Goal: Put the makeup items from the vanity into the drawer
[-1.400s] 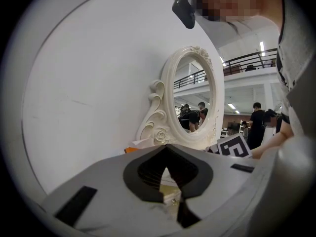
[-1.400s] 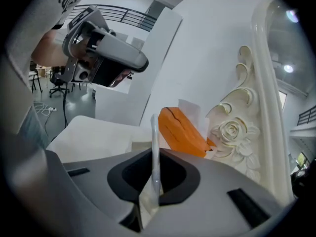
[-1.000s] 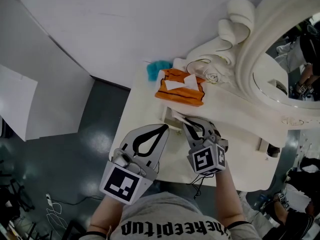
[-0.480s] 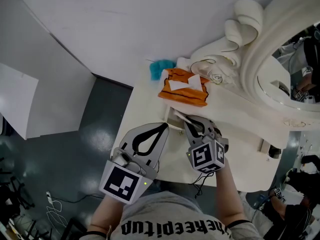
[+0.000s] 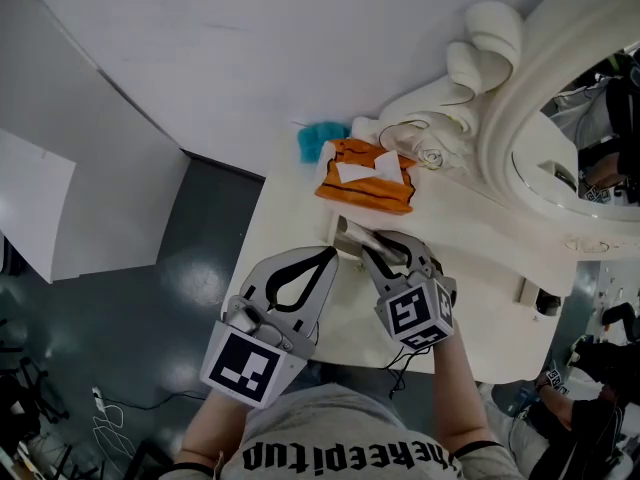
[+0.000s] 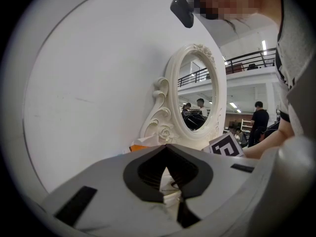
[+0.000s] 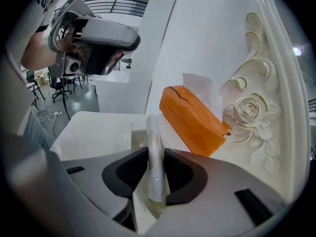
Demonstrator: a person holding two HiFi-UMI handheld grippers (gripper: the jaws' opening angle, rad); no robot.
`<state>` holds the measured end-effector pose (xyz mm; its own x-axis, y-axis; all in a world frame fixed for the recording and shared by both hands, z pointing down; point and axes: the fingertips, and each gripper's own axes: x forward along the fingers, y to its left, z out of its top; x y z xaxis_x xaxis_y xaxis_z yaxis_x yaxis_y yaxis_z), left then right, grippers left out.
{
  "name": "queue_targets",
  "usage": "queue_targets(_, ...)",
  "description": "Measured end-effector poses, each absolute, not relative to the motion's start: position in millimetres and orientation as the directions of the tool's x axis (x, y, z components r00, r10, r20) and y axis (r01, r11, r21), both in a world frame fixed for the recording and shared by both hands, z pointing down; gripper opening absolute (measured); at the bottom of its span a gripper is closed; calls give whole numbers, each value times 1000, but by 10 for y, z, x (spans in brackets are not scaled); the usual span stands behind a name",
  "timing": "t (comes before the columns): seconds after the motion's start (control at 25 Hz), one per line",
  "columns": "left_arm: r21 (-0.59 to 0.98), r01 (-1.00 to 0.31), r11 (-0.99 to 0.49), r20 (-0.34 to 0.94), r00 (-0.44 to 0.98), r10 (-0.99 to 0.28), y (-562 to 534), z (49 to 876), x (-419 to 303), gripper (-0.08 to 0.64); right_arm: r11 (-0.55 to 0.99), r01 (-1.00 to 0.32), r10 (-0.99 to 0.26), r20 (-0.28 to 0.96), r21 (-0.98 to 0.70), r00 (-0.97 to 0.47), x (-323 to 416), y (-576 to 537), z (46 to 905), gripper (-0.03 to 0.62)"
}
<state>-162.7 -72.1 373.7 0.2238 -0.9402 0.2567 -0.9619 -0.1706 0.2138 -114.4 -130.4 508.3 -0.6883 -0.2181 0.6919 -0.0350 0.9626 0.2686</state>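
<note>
A clear slim makeup tube (image 7: 154,157) stands between the jaws of my right gripper (image 7: 155,152). The jaws are opening, and both pads touch the tube's sides. The tube's far end points over the small open drawer (image 7: 132,136) in the white vanity (image 5: 285,218). In the head view the right gripper (image 5: 385,243) hangs just over that drawer (image 5: 338,230), with the tube (image 5: 357,234) sticking out to its left. My left gripper (image 5: 325,258) is shut and empty, held above the vanity's front left part, beside the right one.
An orange tissue box (image 5: 362,178) lies behind the drawer, against the carved white mirror frame (image 5: 480,88). A teal fluffy item (image 5: 320,140) sits at the vanity's back left corner. Grey floor (image 5: 190,268) lies left of the vanity's edge.
The right gripper's jaws have spread slightly round the tube. The tube's far end has dipped lower toward the drawer. The left gripper has stayed put.
</note>
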Motion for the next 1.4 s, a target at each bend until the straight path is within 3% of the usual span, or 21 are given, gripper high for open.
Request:
queue_targets(0.28,218,-959,-181,252,234,-939,-719,3722,-1597,41,967,-38,-208,698,251,-685,-1085,-1282,5018,201)
queue_targets(0.56,217,-959,-180,249,233,-940,-701,3726,-1593,41,966,-68,-223,663,251,-715,-1024,-1291,4886,195)
queue_targets(0.68,218,-959,-181,250,234,-940,-697,3723,-1587,41,964,-62,-224,666,257,-711,-1011,-1300,4896,124)
queue_targets(0.84,219,-960,-177,250,230,-940,-691,3729,-1597,41,969,-43,-205,697,243,-687,-1021,-1294,5005,107)
queue_targets(1.4,218,-960,-178,249,231,-941,-649,3721,-1602,41,967,-161,-252,672,196,-696,-1040,-1355,4992,129)
